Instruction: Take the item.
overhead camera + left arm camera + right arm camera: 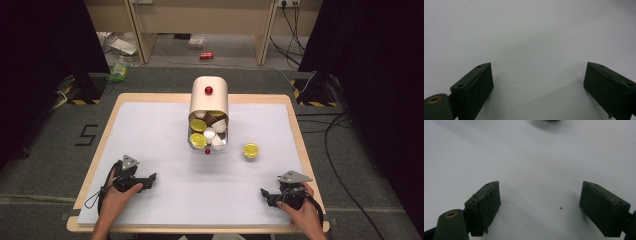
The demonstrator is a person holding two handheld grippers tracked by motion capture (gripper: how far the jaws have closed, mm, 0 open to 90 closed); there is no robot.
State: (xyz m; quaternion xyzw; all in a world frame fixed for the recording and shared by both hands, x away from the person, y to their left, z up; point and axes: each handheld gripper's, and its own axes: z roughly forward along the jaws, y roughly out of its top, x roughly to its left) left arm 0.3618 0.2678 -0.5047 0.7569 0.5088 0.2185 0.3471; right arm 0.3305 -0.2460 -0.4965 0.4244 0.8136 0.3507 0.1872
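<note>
A cream bin (208, 98) lies on its side at the table's middle back, its mouth facing me. Inside are several small cups with yellow, white and brown tops (209, 132). One yellow-topped cup (250, 150) stands alone on the white mat to the right of the bin. My left gripper (150, 181) rests near the front left, open, with nothing between its pads (477, 87). My right gripper (265, 194) rests near the front right, open too, with bare mat between its pads (486, 202).
A white mat (165, 130) covers the wooden table (295, 120). A red knob (208, 90) sits on the bin's upper side. Beyond the table lie cables, a red can (206, 55) and litter on the floor. Dark curtains hang at both sides.
</note>
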